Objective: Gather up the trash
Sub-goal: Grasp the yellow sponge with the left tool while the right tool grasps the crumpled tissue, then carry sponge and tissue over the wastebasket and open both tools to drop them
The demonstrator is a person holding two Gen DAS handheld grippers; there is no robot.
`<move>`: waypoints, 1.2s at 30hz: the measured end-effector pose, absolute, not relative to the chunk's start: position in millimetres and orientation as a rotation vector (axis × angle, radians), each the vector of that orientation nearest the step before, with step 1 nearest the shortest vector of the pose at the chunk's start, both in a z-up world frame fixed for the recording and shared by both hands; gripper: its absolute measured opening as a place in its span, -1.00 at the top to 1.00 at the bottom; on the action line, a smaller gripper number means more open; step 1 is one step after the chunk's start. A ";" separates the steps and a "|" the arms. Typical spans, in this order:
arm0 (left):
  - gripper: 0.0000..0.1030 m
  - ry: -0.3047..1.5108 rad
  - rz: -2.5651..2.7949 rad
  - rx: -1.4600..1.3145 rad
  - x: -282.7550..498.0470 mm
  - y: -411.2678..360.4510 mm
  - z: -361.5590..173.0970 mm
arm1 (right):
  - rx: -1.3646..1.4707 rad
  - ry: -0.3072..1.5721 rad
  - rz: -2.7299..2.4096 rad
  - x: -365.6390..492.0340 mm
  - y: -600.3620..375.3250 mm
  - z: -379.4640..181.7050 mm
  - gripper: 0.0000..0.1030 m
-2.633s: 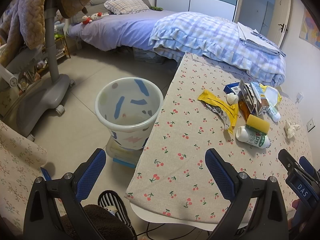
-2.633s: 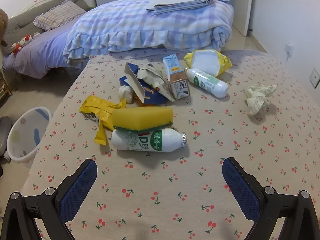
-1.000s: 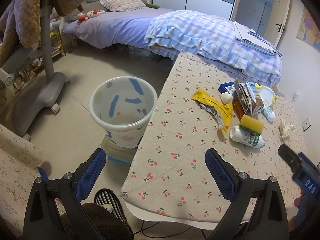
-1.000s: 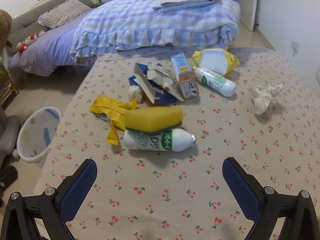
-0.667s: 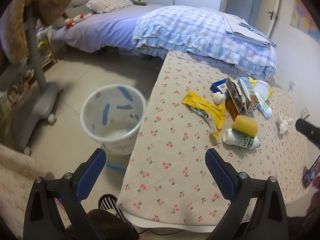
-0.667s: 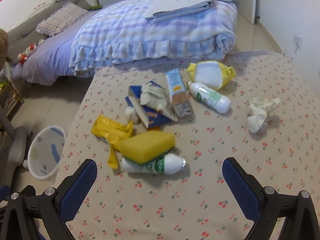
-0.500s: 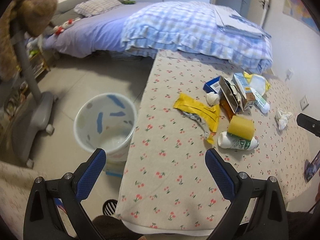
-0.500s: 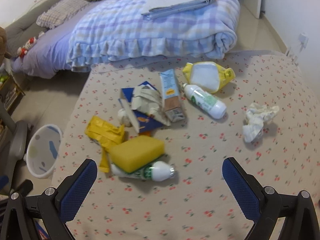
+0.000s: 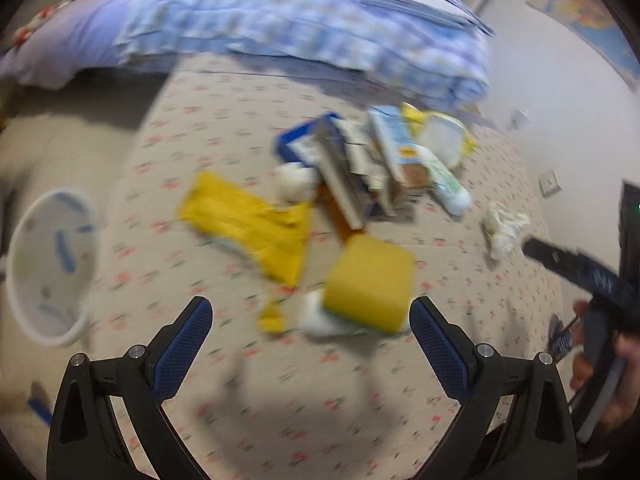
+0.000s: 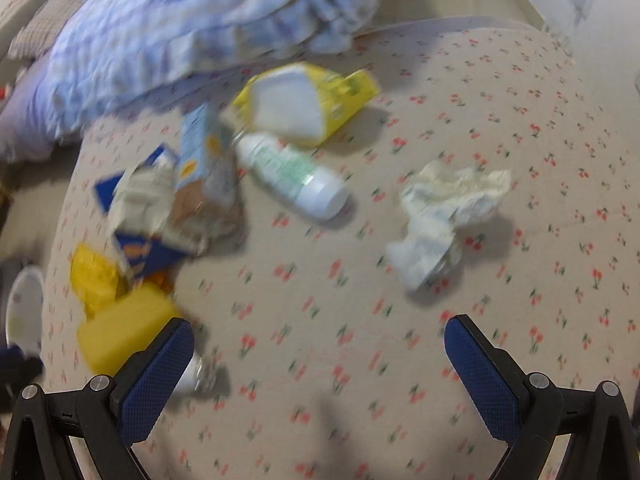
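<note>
Trash lies on a cherry-print table (image 9: 280, 408). A yellow sponge (image 9: 370, 284) rests on a white bottle (image 9: 316, 318), just ahead of my open, empty left gripper (image 9: 310, 334). A yellow wrapper (image 9: 248, 224) lies to its left. A pile of cartons (image 9: 360, 172), a second white bottle (image 10: 292, 176), a yellow pouch (image 10: 304, 100) and a crumpled tissue (image 10: 444, 216) lie farther on. My right gripper (image 10: 318, 354) is open and empty above the table, with the tissue ahead to its right. The right gripper also shows in the left wrist view (image 9: 584, 276).
A white waste bin (image 9: 50, 270) with blue marks stands on the floor left of the table. A bed with a blue checked quilt (image 9: 304, 12) lies beyond the table's far edge. A wall (image 9: 568, 64) rises on the right. Both views are motion-blurred.
Both grippers have moved forward and down over the table toward the trash. The left swung right from the bin toward the sponge and bottle. The right swung toward the tissue.
</note>
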State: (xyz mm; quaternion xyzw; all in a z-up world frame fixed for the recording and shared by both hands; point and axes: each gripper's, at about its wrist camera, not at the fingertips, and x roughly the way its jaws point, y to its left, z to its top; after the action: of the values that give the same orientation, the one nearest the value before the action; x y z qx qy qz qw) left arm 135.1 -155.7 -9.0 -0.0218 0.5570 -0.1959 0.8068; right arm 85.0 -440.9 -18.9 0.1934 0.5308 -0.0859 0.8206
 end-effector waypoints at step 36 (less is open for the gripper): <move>-0.10 1.127 -0.511 -0.162 133.5 -151.7 9.5 | 0.573 1.037 -0.199 88.8 -476.7 -32.4 0.33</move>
State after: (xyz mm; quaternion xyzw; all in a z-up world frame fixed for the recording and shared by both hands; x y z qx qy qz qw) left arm 133.5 -151.7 9.5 -0.0760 0.5277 -0.2392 0.8115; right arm 88.8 -476.7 -32.4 0.2694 0.4879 -0.0934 0.8250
